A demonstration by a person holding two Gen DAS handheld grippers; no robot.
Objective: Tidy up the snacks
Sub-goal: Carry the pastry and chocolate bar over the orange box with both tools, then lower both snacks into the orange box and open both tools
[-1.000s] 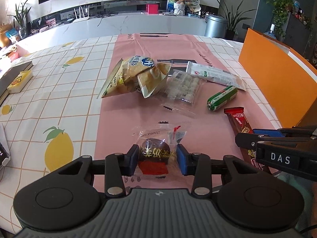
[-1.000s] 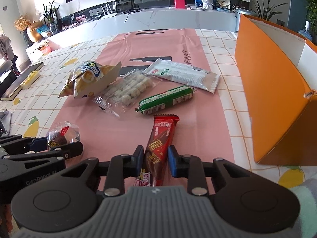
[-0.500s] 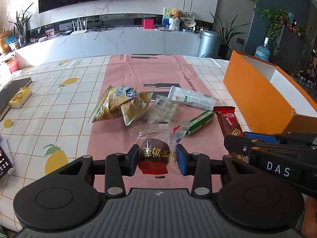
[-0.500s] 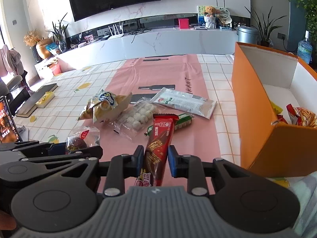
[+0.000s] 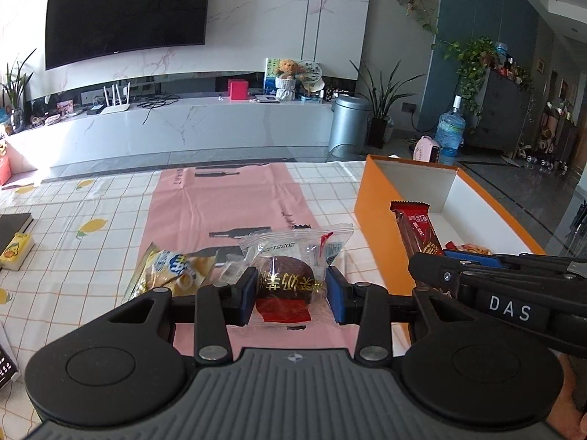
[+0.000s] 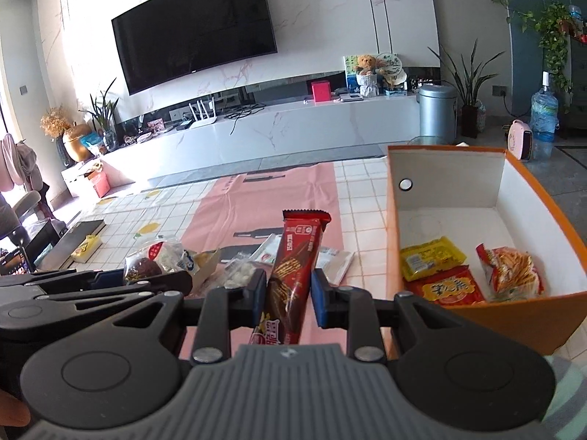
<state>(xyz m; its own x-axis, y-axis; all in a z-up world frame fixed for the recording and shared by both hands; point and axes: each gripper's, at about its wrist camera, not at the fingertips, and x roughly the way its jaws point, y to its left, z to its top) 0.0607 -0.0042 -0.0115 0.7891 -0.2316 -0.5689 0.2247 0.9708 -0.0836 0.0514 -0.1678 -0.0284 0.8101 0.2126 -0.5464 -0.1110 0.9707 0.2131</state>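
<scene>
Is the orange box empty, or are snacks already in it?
Not empty. The orange box is open-topped, with a yellow packet, a red packet and a strip-snack bag on its floor.

The box (image 6: 392, 220) stands on the counter (image 6: 363, 190), right of the mat (image 6: 256, 209). Three snack packets (image 6: 433, 258) lie inside it. The chip bag (image 5: 172, 267) lies on the mat.

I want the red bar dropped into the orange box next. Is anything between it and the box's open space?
Nothing visible. The red bar, clamped in the right tongs, is beside the orange box; only its near wall lies between. Three packets sit inside, with bare floor behind them.
</scene>
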